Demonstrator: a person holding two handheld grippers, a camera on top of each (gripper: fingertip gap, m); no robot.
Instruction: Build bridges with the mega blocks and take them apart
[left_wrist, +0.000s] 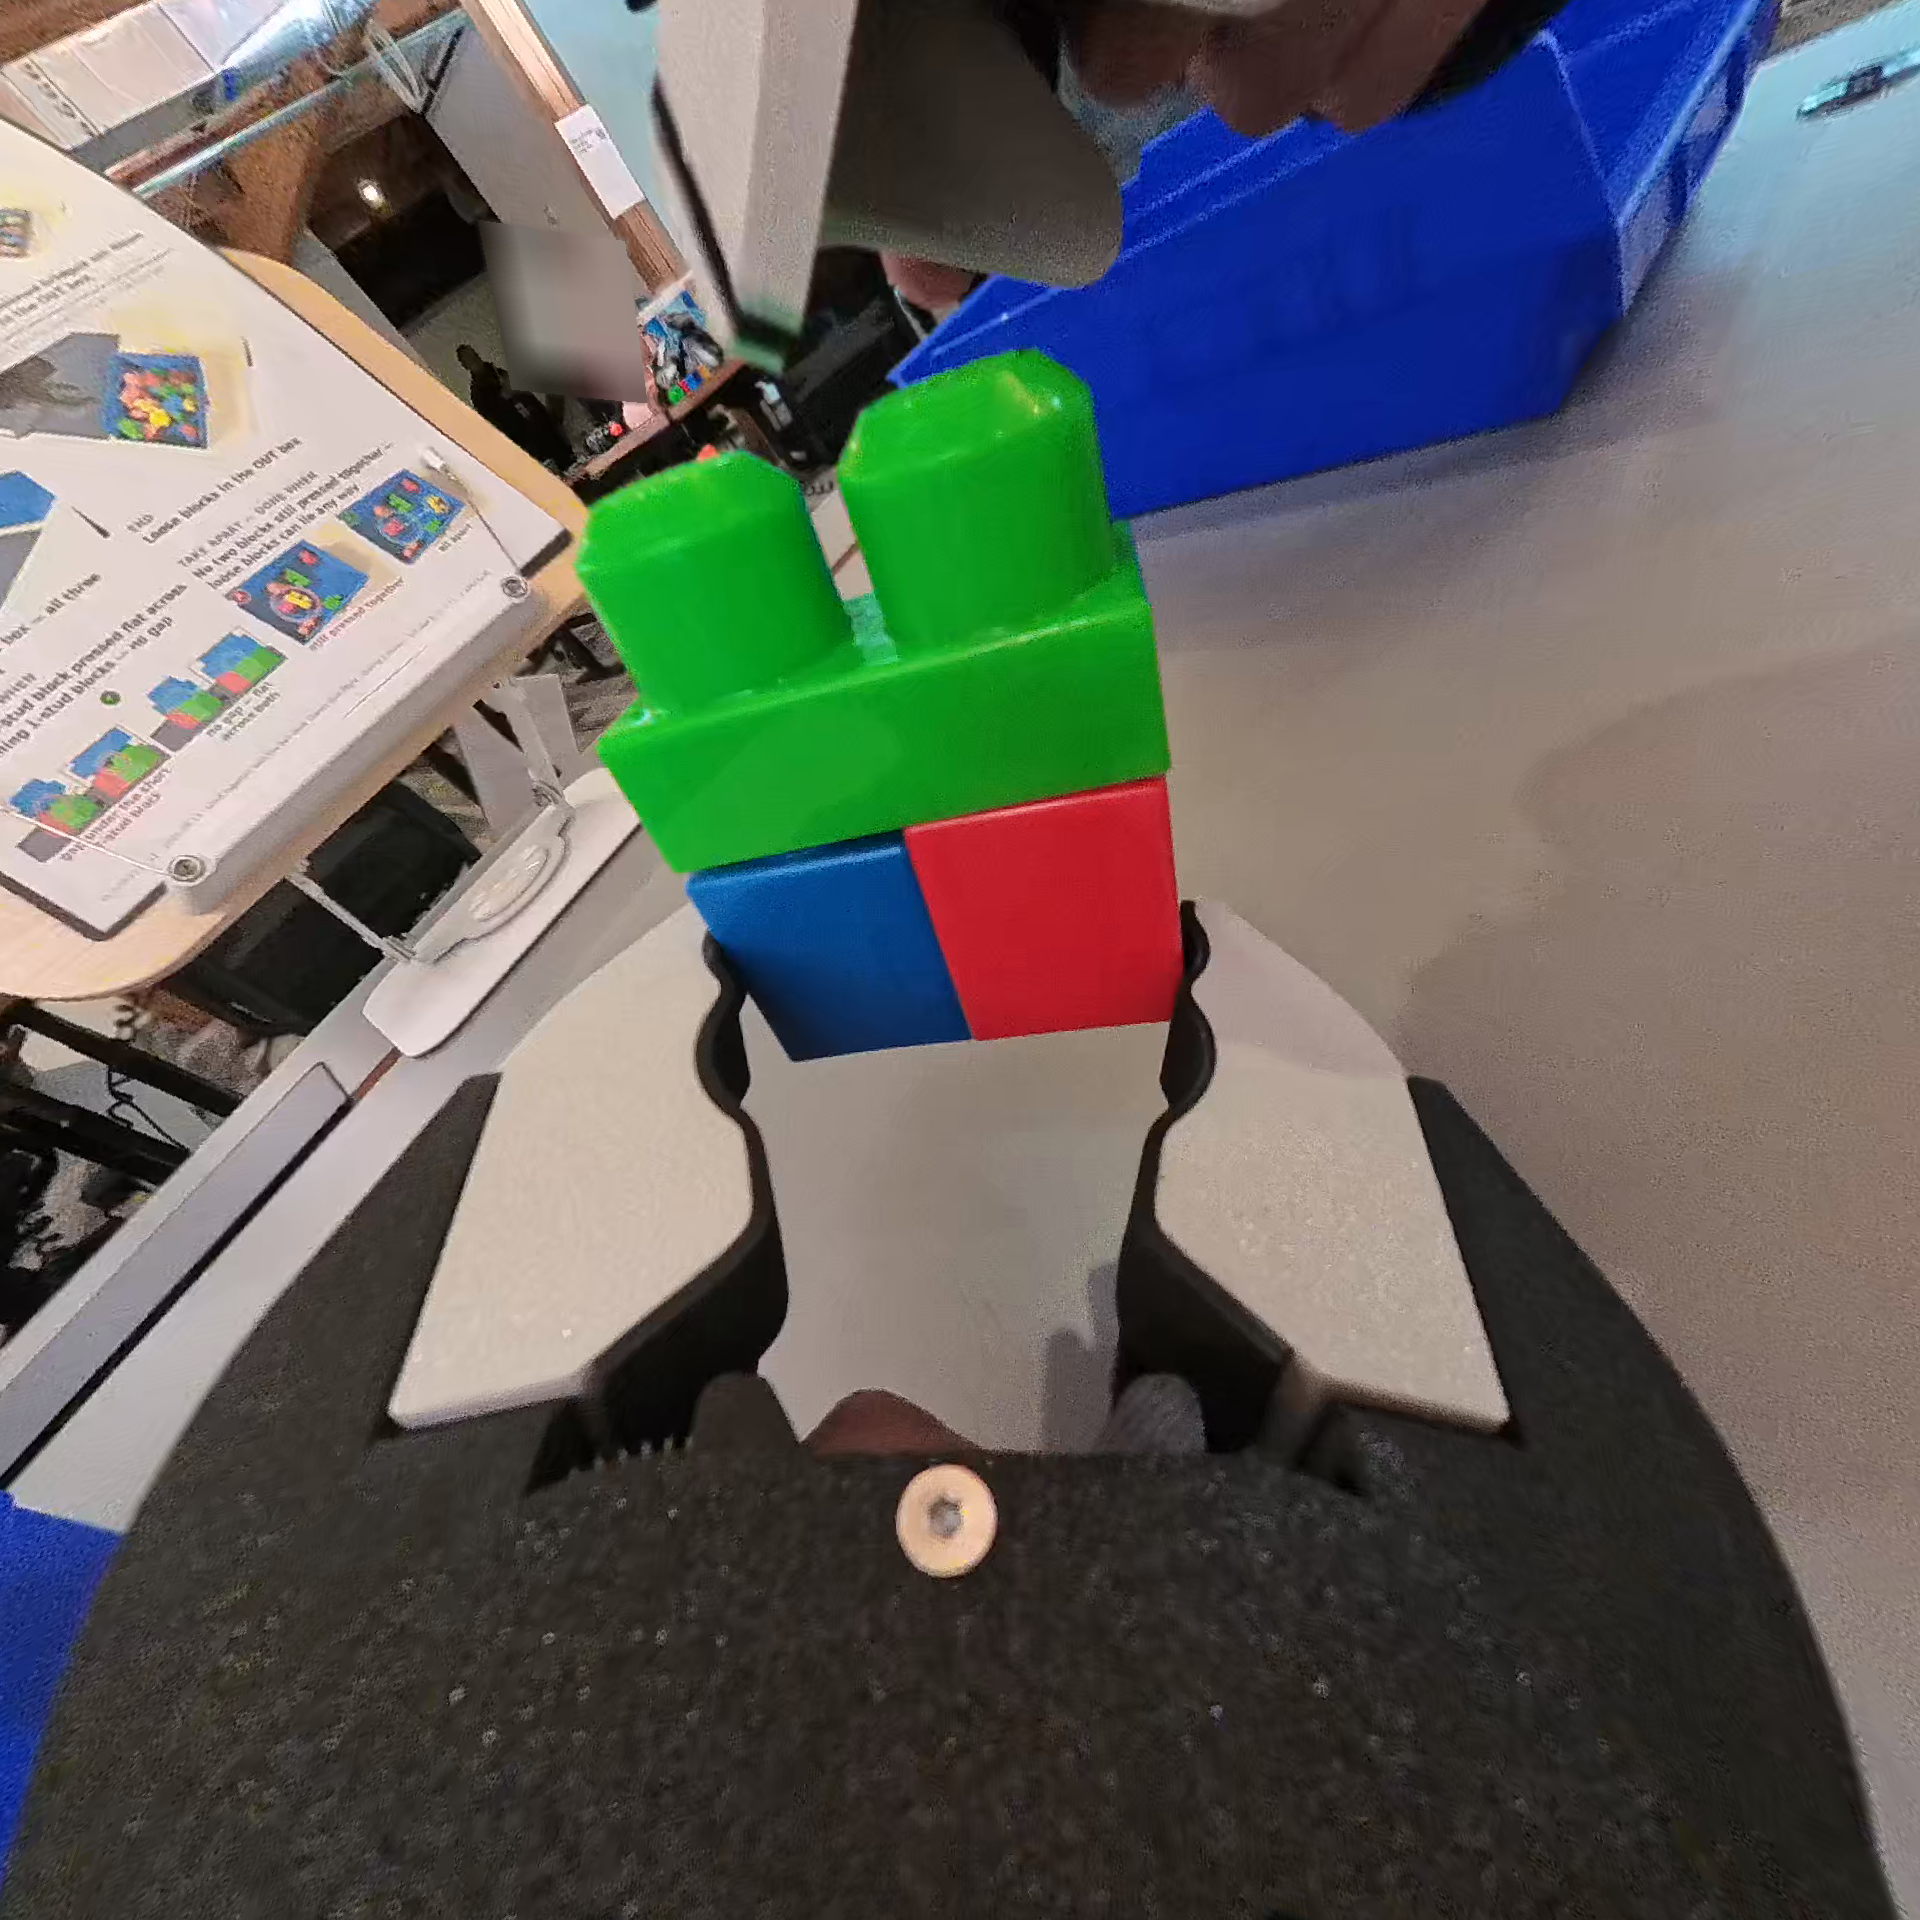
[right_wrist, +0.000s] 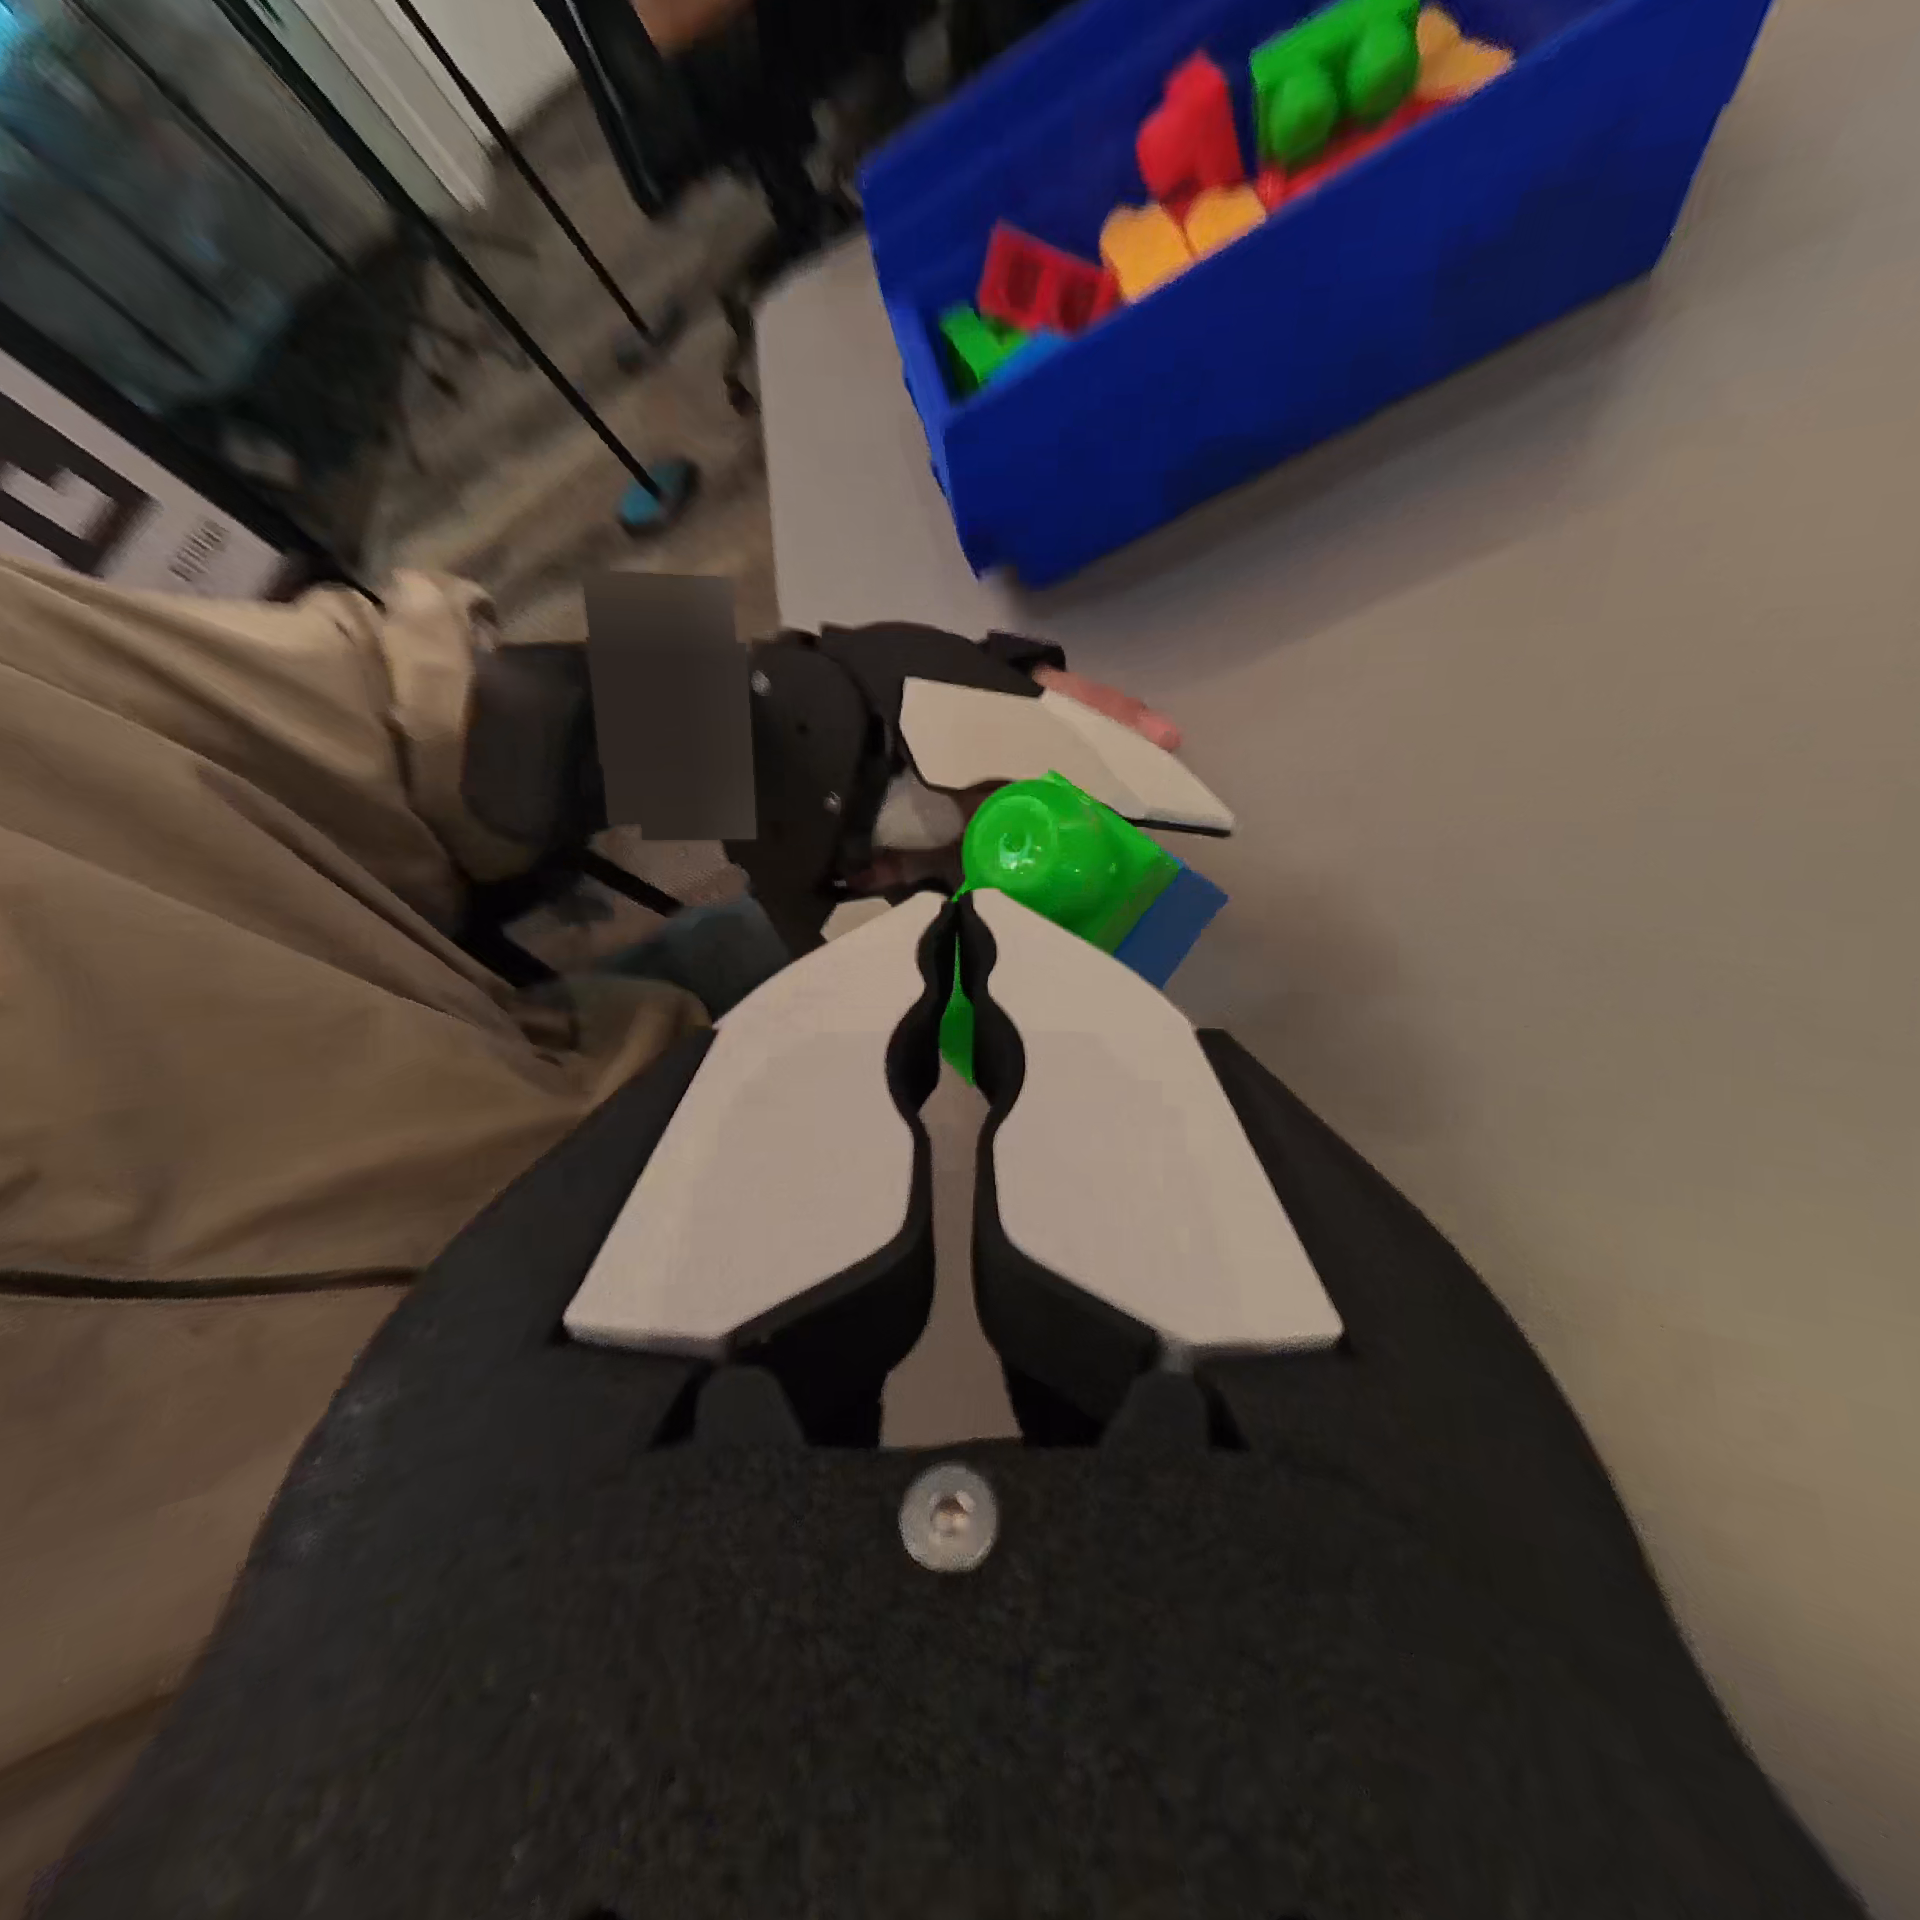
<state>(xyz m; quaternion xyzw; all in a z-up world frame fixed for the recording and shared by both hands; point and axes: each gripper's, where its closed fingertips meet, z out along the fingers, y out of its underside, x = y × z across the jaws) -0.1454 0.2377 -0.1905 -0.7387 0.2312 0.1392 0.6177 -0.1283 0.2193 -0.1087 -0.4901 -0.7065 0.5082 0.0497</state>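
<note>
Though bridge-blocked leftward, bin (right_wrist: 1299, 416) blocks (right_wrist: 1195, 218) rightward

a pale grey tabletop (left_wrist: 1558, 727) fills the three o'clock side of both views. at nine o'clock in the left wrist view a tilted wooden board (left_wrist: 343, 343) on a white stand (left_wrist: 499, 904) carries an instruction sheet (left_wrist: 208, 582). beyond it is a dim room. black poles (right_wrist: 520, 208) cross blurred flooring (right_wrist: 499, 499) at eleven o'clock.

Left claw (left_wrist: 951, 982) fingers spread wide, clamping a load at the tips. Right claw (right_wrist: 954, 914) fingers nearly together, tips pinching, angled toward left claw.
</note>
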